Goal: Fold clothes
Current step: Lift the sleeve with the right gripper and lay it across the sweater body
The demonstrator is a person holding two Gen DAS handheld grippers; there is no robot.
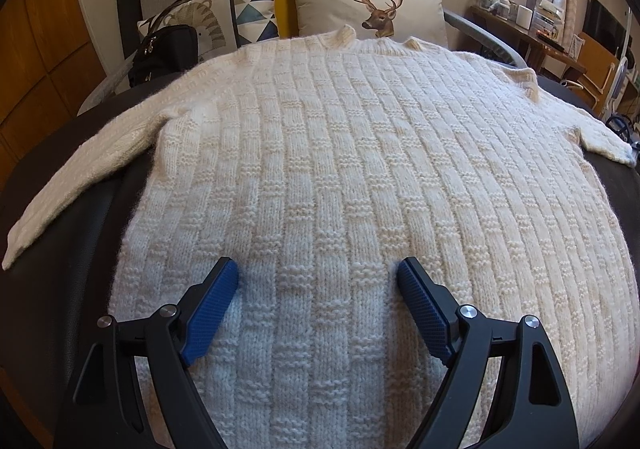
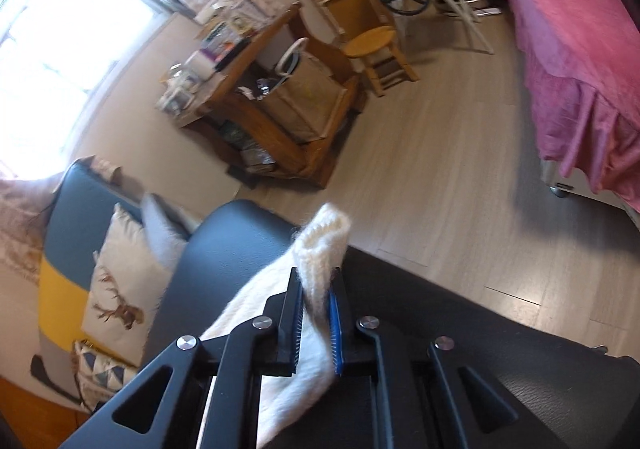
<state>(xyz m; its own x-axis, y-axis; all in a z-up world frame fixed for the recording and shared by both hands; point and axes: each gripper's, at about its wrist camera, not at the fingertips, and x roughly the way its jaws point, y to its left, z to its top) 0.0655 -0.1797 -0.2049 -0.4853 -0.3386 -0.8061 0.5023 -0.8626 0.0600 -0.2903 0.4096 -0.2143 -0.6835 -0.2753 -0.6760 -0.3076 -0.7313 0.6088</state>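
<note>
A cream knitted sweater lies spread flat on a dark surface, collar towards the far pillows, both sleeves stretched out to the sides. My left gripper hovers open over the sweater's lower middle, blue pads wide apart with nothing between them. In the right wrist view my right gripper is shut on the cuff end of a sleeve; the ribbed cuff sticks up past the fingertips and the rest of the sleeve trails back under the gripper.
Behind the sweater are a deer pillow, a patterned pillow and a black bag. To the right: wooden floor, a cluttered wooden shelf, a stool and a pink bed.
</note>
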